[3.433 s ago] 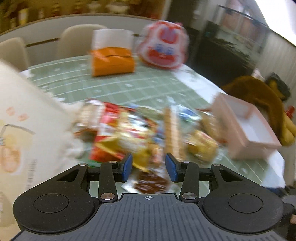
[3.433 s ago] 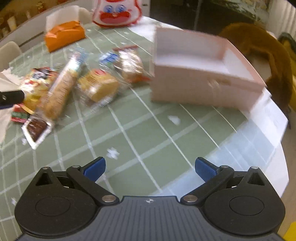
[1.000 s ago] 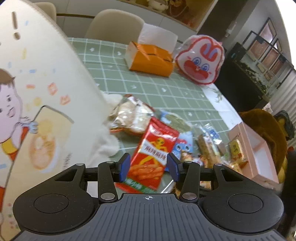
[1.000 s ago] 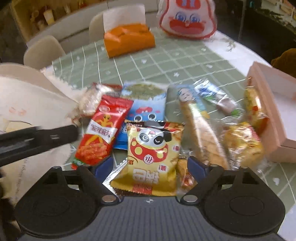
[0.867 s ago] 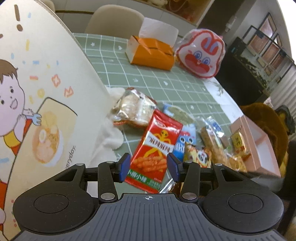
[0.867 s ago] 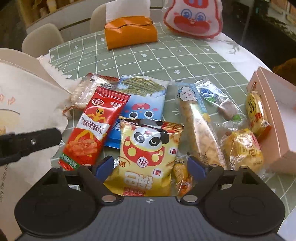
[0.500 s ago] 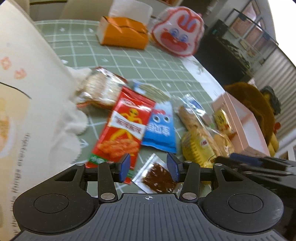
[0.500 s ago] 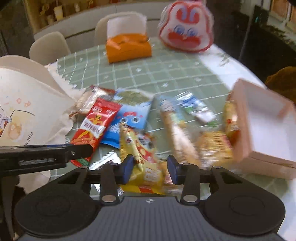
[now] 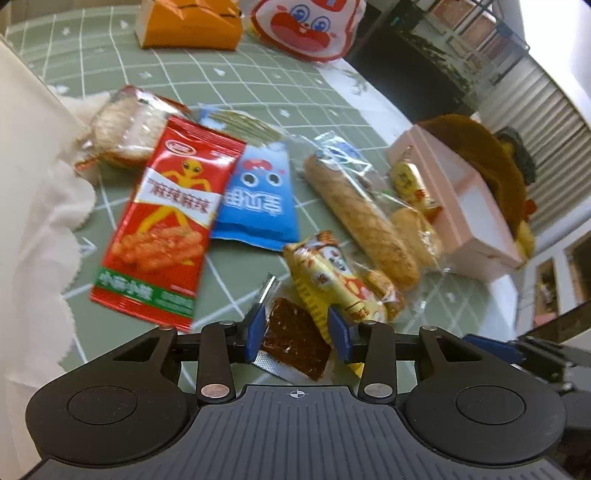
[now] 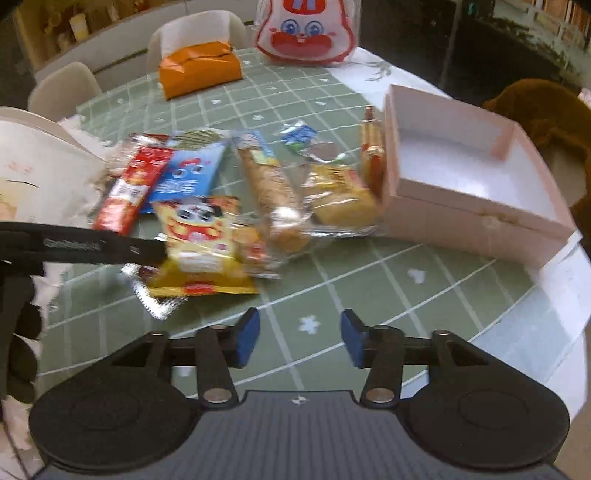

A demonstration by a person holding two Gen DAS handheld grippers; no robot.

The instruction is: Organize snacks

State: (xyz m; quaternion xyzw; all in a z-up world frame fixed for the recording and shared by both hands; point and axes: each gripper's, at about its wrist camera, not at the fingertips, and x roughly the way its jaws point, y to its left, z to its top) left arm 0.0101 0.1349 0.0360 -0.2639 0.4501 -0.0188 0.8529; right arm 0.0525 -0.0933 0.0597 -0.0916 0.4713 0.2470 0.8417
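While my left tongs close in, the brown snack sits between the pads, not pinched yet, just left of the yellow pack. Right tongs are opening over bare tablecloth, nothing between them.

On the green checked tablecloth lay nine wrapped snacks: one red foil packet, one blue packet, one yellow panda-print packet, one small dark-brown clear-wrapped piece, one long clear-wrapped biscuit roll, one pale cracker pack at the far left, and three smaller wrapped pieces. To the right stood one pink open box. At the far side were one orange tissue pack and one rabbit-faced bag.
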